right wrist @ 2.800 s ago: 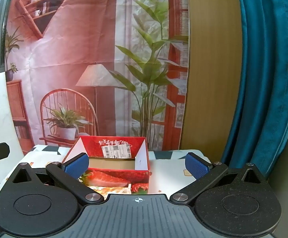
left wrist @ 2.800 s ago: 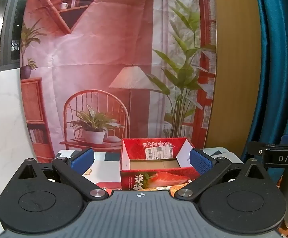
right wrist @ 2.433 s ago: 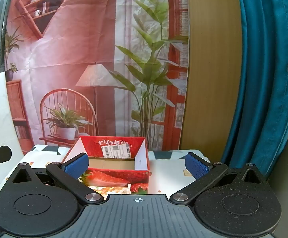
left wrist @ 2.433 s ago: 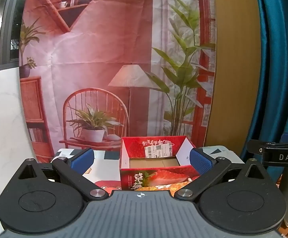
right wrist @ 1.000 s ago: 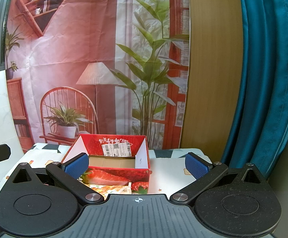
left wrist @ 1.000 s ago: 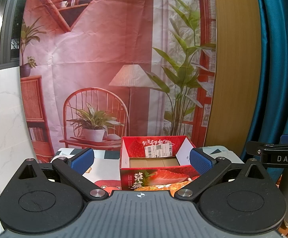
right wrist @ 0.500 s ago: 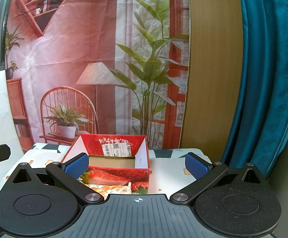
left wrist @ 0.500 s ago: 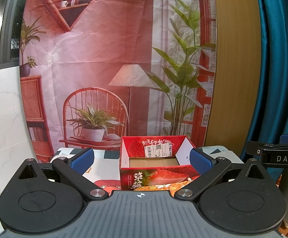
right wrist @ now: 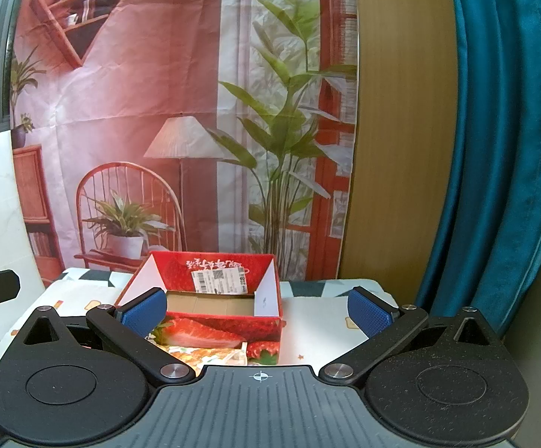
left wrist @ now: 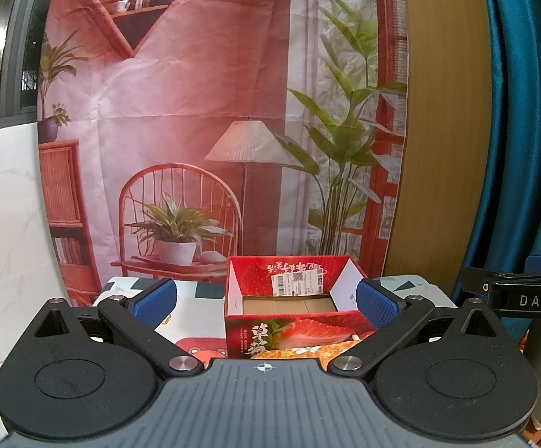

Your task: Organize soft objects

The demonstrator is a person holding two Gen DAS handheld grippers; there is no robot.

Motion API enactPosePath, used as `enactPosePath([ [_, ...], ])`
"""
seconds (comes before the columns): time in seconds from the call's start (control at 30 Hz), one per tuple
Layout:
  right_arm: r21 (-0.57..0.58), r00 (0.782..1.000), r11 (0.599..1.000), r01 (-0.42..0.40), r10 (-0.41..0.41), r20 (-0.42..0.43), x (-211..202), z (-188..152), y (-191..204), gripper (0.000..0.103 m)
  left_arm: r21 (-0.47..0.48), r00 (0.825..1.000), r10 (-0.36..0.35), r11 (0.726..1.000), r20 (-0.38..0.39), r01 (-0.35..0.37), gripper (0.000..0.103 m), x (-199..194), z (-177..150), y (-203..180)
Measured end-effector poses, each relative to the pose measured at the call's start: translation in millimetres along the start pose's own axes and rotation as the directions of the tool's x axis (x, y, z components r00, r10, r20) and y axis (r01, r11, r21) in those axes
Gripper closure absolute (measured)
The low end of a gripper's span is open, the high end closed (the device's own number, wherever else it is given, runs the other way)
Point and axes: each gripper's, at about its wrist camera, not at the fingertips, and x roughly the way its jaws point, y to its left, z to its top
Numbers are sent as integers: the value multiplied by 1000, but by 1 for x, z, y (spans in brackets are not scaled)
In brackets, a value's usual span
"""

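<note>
Left gripper [left wrist: 266, 303]: jaws wide, nothing between the blue pads. Right gripper [right wrist: 257, 311]: same, wide and empty. Just beyond both, a yellow-orange soft packet [right wrist: 210, 356] lies on the patterned tablecloth [right wrist: 315, 321], apparently against the box front; mostly hidden. Red strawberry box [left wrist: 289, 310] stands open, interior looks bare. Printed backdrop [left wrist: 196, 112] behind.

"DAS" stands in white letters on the black clamp [left wrist: 524, 293]. The red box [left wrist: 293, 339] bears large characters "草莓" on its front. Its barcode sticker [left wrist: 296, 283] is too small to read.
</note>
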Motion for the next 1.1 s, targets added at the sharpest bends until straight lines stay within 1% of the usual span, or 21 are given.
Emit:
enactPosePath([
  [0.4, 1, 1000, 1000, -1, 1, 1, -1, 0, 0, 0, -4, 1000, -2, 1000, -1, 2, 0, 1, 0, 1],
  [0.5, 11, 1000, 1000, -14, 14, 13, 1, -2, 0, 0, -10, 1000, -13, 1000, 6, 13, 0, 4, 0, 4],
  [0.6, 35, 998, 999, -41, 39, 38, 8, -15, 1, 0, 4, 1000, 5, 1000, 21, -5, 0, 10, -3, 7],
  [0.8, 107, 991, 985, -133, 129, 47, 36, -38, -12, 0, -9, 998, 54, 999, 26, -54, 0, 39, -18, 20],
  [0.83, 110, 990, 984, -139, 135, 44, 41, -41, -13, 0, -13, 998, 59, 998, 25, -59, 0, 45, -21, 22],
  [1.0, 106, 994, 988, -109, 108, 10, 75, -63, -14, 0, -7, 996, 87, 996, -24, -87, 0, 78, -41, 33],
  [1.1, 79, 993, 990, -117, 117, 5, 94, -80, -14, 0, 6, 993, 101, 995, -61, -101, 0, 99, -56, 38],
])
